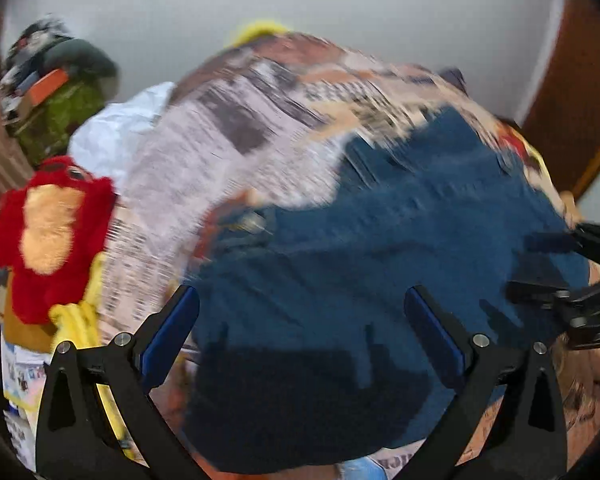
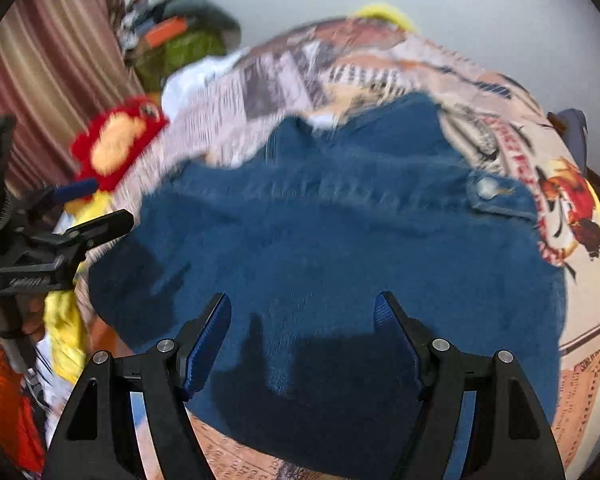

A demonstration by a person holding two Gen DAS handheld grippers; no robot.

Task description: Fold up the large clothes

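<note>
A blue denim shirt (image 2: 340, 220) with a snap-button chest pocket (image 2: 496, 196) lies spread on a bed covered by a newspaper-print sheet (image 2: 276, 80). In the left wrist view the same shirt (image 1: 380, 260) fills the middle, blurred by motion. My left gripper (image 1: 300, 316) hovers above the shirt with its blue-padded jaws wide apart and nothing between them. My right gripper (image 2: 302, 320) stands open over the shirt's lower part, also empty. Each gripper shows at the edge of the other's view: the right gripper (image 1: 572, 280) and the left gripper (image 2: 60, 232).
A red and orange plush toy (image 1: 52, 228) lies at the bed's left edge beside yellow cloth (image 1: 76, 320). A heap of clothes and boxes (image 1: 56, 88) stands at the back left by a striped curtain (image 2: 48, 64). White cloth (image 1: 120, 128) lies behind the sheet.
</note>
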